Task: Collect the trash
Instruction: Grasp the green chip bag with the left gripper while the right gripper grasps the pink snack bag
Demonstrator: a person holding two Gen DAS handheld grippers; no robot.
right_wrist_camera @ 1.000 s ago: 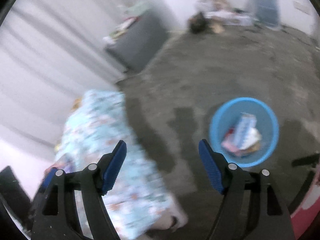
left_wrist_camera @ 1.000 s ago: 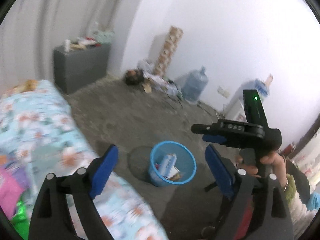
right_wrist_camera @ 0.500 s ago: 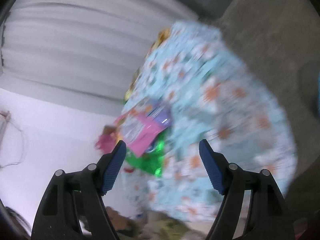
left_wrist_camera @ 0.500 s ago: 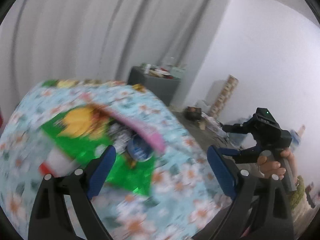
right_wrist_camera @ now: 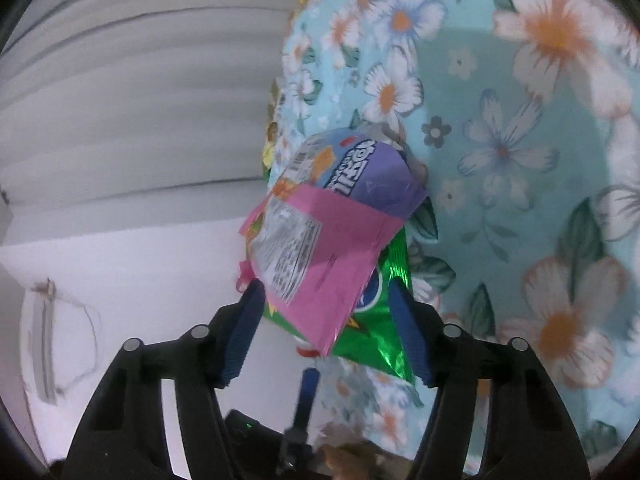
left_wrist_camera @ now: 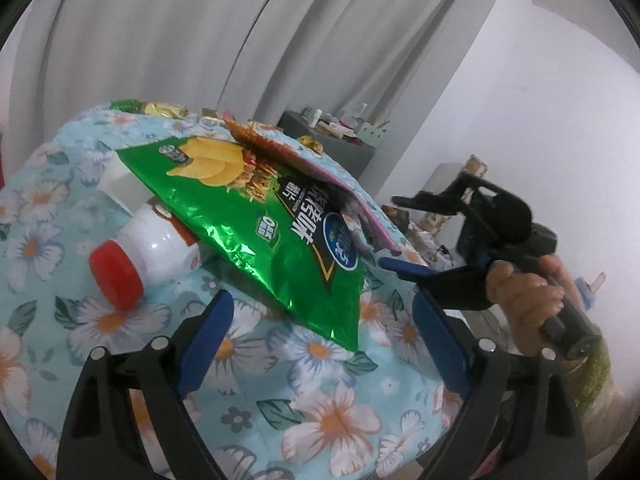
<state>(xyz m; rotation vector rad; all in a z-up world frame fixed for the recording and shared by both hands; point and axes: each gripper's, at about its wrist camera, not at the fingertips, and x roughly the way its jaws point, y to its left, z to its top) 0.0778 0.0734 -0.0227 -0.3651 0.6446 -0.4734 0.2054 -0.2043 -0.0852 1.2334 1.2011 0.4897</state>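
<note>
Swinging away from the blue bin on the floor over the last second, both of my grippers now face the trash pile on the flowered bedspread (left_wrist_camera: 320,400). Nearest me lies the green chip bag (left_wrist_camera: 256,232), flat and slanted, its lower corner reaching down between the spread blue pads of my left gripper (left_wrist_camera: 320,332), which hold nothing. Over the bag's far edge lies a pink wrapper (right_wrist_camera: 320,248), and in the right wrist view that wrapper's lower edge sits between the pads of my right gripper (right_wrist_camera: 324,328), whose fingers are also apart and not pressing on it. Under the bag's left side a white bottle (left_wrist_camera: 156,244) lies on its side with its red cap (left_wrist_camera: 116,276) pointing toward me, and a white box (left_wrist_camera: 120,184) rests just behind it. More gold wrappers (left_wrist_camera: 164,110) sit along the bedspread's far edge. Beyond them hangs a grey curtain (left_wrist_camera: 200,40), with a grey cabinet (left_wrist_camera: 332,148) of small clutter against the white wall (left_wrist_camera: 540,100).
</note>
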